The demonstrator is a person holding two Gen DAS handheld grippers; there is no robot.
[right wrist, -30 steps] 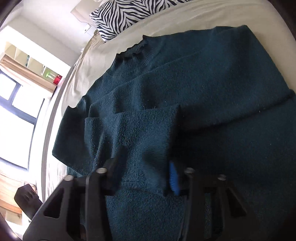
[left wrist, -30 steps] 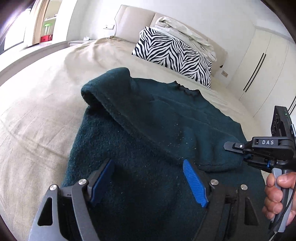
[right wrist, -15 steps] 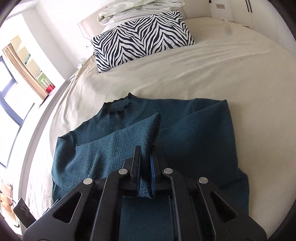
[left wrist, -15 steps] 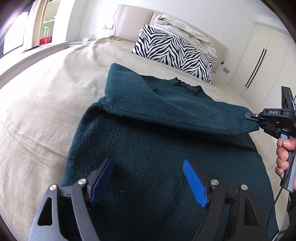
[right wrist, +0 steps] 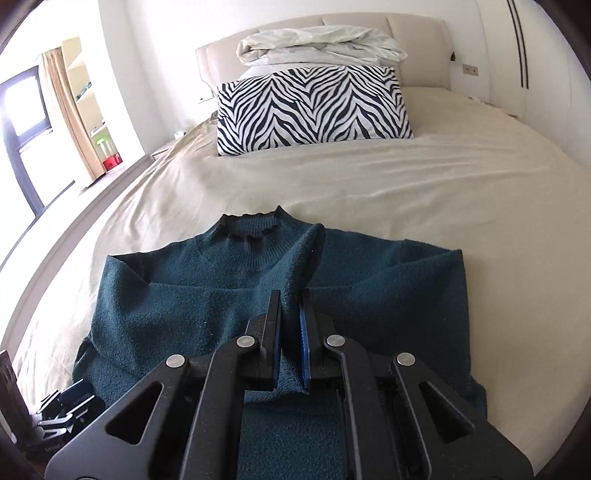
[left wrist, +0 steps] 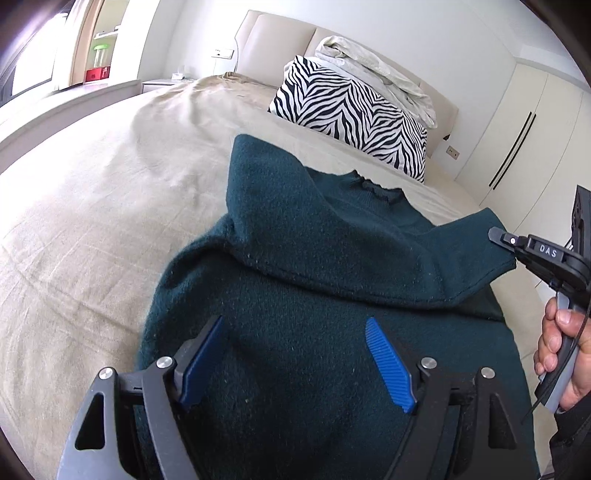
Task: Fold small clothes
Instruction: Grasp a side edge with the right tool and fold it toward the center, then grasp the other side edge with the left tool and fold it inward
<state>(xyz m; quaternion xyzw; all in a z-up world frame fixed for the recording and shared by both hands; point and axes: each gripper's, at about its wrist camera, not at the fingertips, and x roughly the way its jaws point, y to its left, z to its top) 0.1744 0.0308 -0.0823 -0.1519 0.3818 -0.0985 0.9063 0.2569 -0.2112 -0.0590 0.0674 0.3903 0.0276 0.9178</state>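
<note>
- Dark green sweater (right wrist: 177, 317) spread on the beige bed (right wrist: 406, 184), collar (right wrist: 255, 227) toward the far end, hem at the near edge.
- Sleeve (left wrist: 332, 240) drawn across the chest from the left shoulder and lifted off the body toward the right side.
- Right tongs (right wrist: 291, 306) pressed together, pinching the cuff end of that sleeve; knit visibly caught between the black finger and the blue pad (right wrist: 303, 347).
- In the left wrist view, same right tongs (left wrist: 496, 234) seen from the side at the far right, biting the sleeve's tip, held by a hand (left wrist: 561, 354) wrapped round the grip.
- Left tongs (left wrist: 295, 365) spread wide over the lower body of the sweater, nothing between the blue pads (left wrist: 388, 365); whether touching the fabric cannot be told.
- Zebra-striped pillow (right wrist: 310, 110) at the far end of the bed, well apart from the sweater, with rumpled white bedding (right wrist: 321, 48) piled behind it against the padded headboard (right wrist: 413, 29).
- White wardrobe doors (left wrist: 517, 147) to the right of the bed; window and curtain (right wrist: 59, 110) to the left.
</note>
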